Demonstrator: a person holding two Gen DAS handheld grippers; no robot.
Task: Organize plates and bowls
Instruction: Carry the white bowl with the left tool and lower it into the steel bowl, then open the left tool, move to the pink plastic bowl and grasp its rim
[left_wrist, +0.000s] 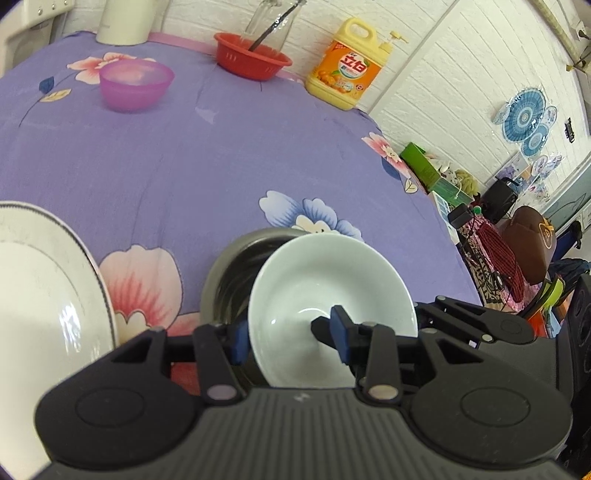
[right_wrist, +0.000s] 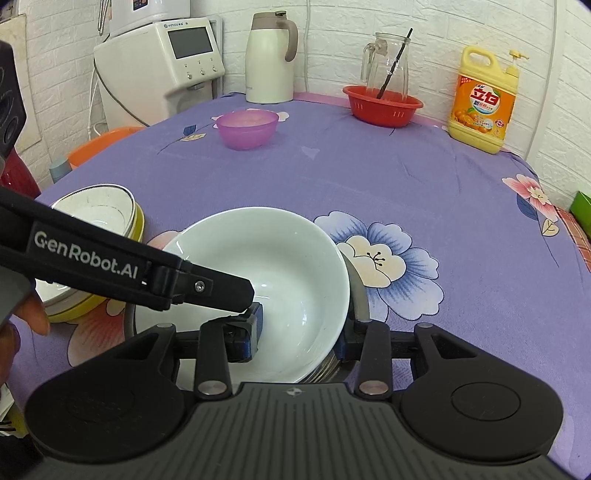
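Observation:
A pale white bowl (left_wrist: 328, 291) (right_wrist: 266, 266) sits tilted inside a steel bowl (left_wrist: 236, 269) (right_wrist: 356, 291) on the purple flowered cloth. My left gripper (left_wrist: 291, 334) straddles the white bowl's near wall, one pad outside and one inside, jaws apart. My right gripper (right_wrist: 301, 332) straddles the bowl's right side, its left pad inside, its right pad outside by the steel rim. The left gripper's arm (right_wrist: 129, 266) crosses the right wrist view. A white plate with a grey rim (left_wrist: 44, 295) lies at the left; in the right wrist view it sits on a yellow dish (right_wrist: 96, 221).
A purple plastic bowl (right_wrist: 246, 129) (left_wrist: 136, 85) stands further back. A red basket (right_wrist: 382, 105) (left_wrist: 251, 56), a glass jug (right_wrist: 388, 66), a kettle (right_wrist: 271, 59) and a yellow detergent bottle (right_wrist: 482, 103) (left_wrist: 345, 70) line the far edge. The table's right edge drops to clutter (left_wrist: 498, 236).

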